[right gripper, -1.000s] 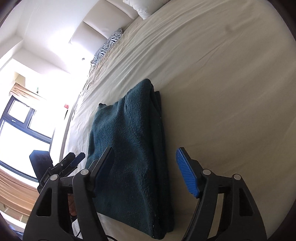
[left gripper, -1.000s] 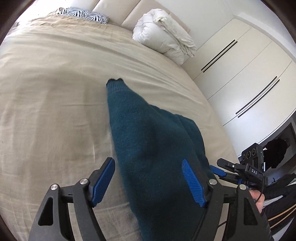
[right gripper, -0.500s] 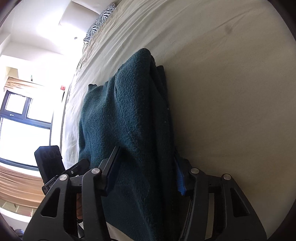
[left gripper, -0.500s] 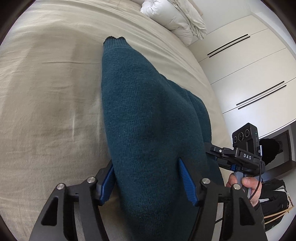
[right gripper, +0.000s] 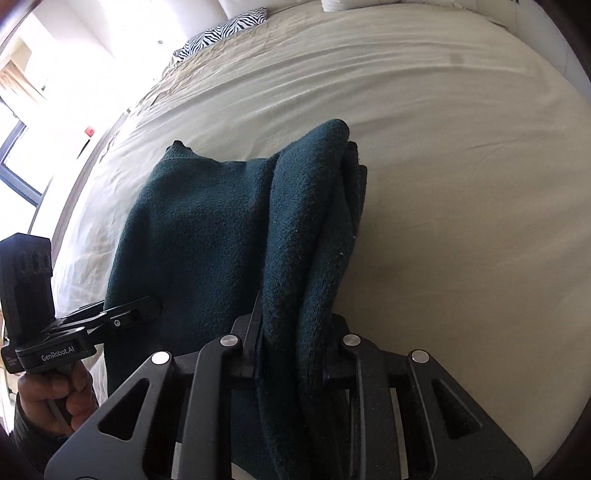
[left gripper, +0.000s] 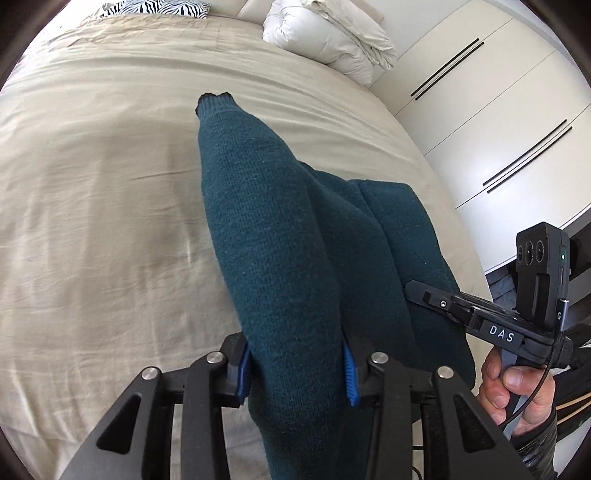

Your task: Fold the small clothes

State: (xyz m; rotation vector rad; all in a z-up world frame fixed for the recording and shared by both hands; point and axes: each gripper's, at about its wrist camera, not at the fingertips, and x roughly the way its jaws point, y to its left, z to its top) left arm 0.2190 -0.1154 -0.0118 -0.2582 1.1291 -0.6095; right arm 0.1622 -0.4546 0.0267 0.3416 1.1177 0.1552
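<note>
A wide bed [left gripper: 92, 221] under a beige sheet carries the whole scene, with a white duvet [left gripper: 328, 40] bundled at its head corner near a zebra pillow [right gripper: 225, 33]. Across the near edge lies a teal sweater [left gripper: 280, 240], already doubled lengthwise, its cuff end pointing toward the middle of the bed. Both tools have just been closing on it: a second earlier their blue pads stood spread over the knit; now the left gripper [left gripper: 297, 363] pinches a thick ridge of the near end, and the right gripper [right gripper: 291, 354] squeezes the stacked layers at the other near corner. The cloth between the grips is bunched and lifted off the sheet, while the far end rests on the bed. With both corners secured, the next fold, probably carrying the near end toward the far end, looks ready to begin.
</note>
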